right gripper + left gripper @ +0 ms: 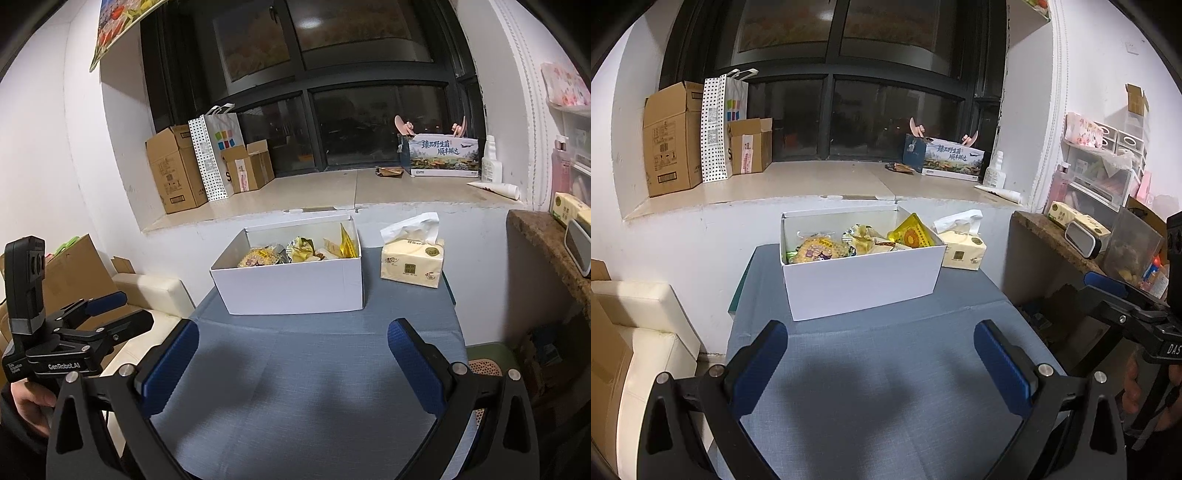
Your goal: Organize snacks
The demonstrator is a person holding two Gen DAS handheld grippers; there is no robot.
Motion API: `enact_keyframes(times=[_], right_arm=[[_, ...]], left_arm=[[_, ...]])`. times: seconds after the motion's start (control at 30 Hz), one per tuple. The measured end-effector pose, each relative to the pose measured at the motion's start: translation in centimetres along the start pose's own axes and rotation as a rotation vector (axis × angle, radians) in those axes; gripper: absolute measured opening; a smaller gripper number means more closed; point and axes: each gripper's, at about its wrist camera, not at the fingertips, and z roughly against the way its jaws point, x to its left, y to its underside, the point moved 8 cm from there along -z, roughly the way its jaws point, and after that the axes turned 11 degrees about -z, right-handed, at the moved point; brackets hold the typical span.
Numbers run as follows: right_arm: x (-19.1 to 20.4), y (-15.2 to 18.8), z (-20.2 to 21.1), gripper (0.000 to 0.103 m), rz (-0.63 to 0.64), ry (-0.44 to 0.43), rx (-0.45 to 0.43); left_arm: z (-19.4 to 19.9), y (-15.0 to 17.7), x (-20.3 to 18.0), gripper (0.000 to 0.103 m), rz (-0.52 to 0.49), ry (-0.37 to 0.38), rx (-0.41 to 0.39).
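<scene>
A white cardboard box [864,284] stands at the far end of the blue-grey table [886,387], holding several wrapped snacks [820,249], among them a yellow packet [912,234]. The right wrist view shows the same box [295,286] and its snacks [301,251]. My left gripper [881,341] hovers open over the near part of the table, nothing between its blue pads. My right gripper [293,341] is likewise open and empty, short of the box. Each gripper shows at the edge of the other's view, with a hand on its handle.
A yellow tissue pack [412,264] sits right of the box. Behind runs a window sill [812,181] with cardboard boxes [670,138], a paper bag and a printed carton [955,157]. A cluttered shelf [1067,240] stands right, a cream seat [646,332] left.
</scene>
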Motion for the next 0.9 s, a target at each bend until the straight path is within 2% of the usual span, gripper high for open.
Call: enact_keyframes(times=[0.9], right_arm=[[0.01, 0.0, 0.12, 0.103, 0.009, 0.001, -0.002]], left_arm=[[-0.09, 0.26, 0.24, 0.103, 0.008, 0.008, 0.013]])
